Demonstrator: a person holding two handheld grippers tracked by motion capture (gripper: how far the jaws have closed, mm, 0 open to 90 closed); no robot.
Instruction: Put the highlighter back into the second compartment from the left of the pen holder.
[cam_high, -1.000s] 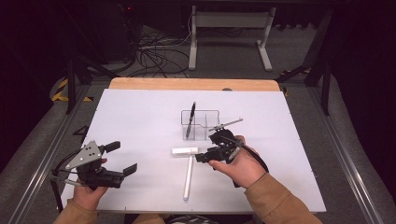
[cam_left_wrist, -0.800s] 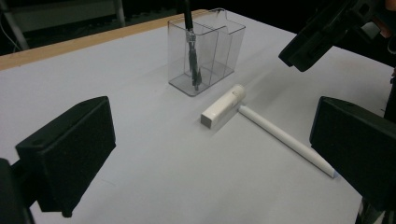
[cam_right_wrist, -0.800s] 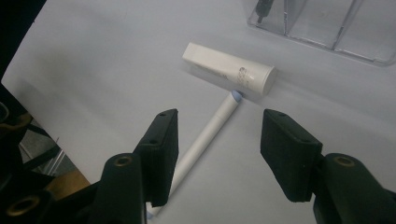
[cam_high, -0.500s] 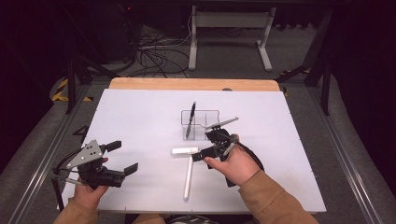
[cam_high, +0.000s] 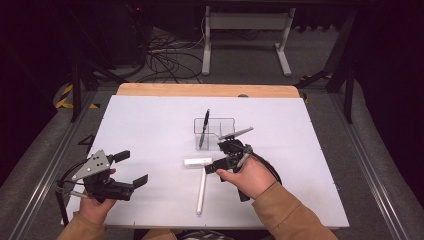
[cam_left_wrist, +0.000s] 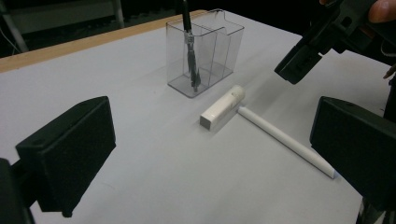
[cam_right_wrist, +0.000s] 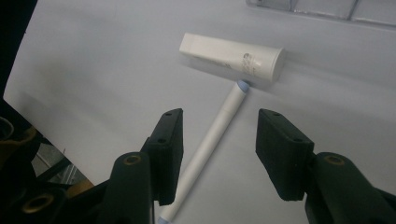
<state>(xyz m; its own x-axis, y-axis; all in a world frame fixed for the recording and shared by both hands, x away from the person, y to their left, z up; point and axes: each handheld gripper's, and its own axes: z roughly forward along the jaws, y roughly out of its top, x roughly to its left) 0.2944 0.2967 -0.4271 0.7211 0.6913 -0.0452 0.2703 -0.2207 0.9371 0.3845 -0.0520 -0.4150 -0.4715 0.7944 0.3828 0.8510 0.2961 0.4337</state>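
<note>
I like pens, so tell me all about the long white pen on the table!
The white pen is a slim, smooth stick, plastic by its look, with a pale blue tip. It lies flat on the white table, its tip meeting the side of a white tube. The right gripper has been closing its jaws around it, not pressing yet.

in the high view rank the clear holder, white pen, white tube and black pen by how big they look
1. Clear holder, the bulkiest.
2. White pen, the longest thin thing, lying flat.
3. Black pen, standing in the holder; it leans toward the camera's line, so its length against the white pen is unsure.
4. White tube, the shortest.
</note>
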